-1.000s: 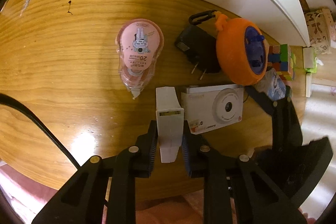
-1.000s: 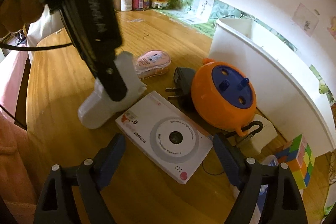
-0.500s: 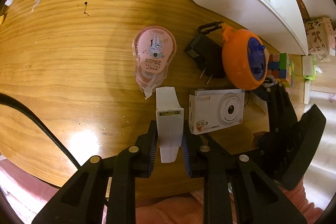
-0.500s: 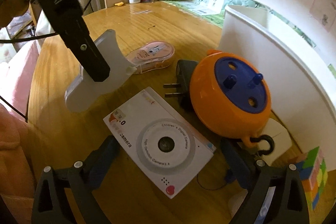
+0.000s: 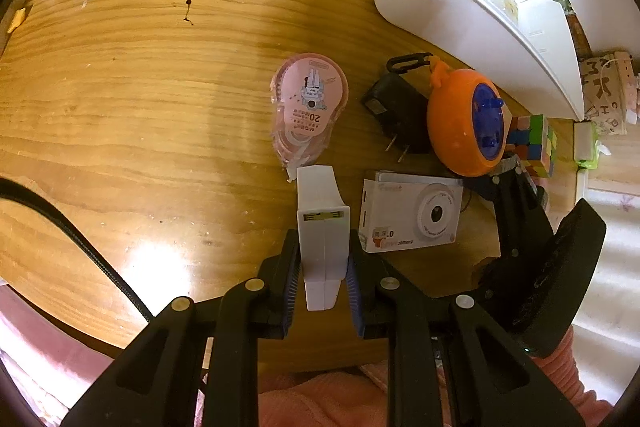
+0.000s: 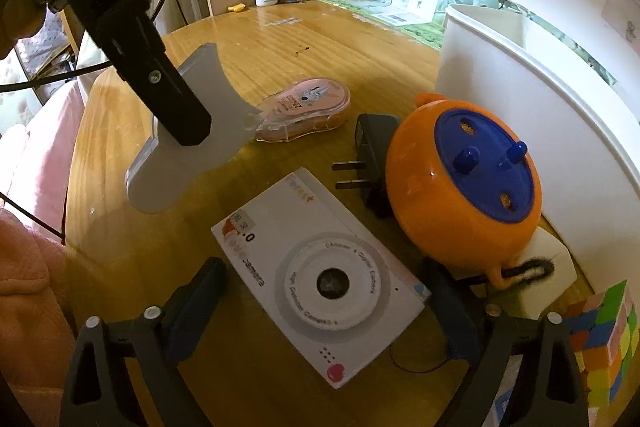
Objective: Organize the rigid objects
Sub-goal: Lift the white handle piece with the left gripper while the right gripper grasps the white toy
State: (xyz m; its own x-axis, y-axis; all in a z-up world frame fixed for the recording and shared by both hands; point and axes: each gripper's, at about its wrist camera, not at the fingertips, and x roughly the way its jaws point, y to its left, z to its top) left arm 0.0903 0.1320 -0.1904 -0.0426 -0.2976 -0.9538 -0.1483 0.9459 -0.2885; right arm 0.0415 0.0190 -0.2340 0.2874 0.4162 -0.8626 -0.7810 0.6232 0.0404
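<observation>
Left wrist view: my left gripper (image 5: pixel 323 281) is clamped on a white plastic piece (image 5: pixel 322 227), held up off the wooden surface (image 5: pixel 140 107). My right gripper (image 6: pixel 324 311) hangs wide open, just been closing a bit, straddling the white toy camera (image 6: pixel 320 275) without touching.

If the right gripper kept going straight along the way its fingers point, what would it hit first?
Most likely the white toy camera: it lies on the table directly between the right gripper's open fingers, which straddle it without touching.
</observation>
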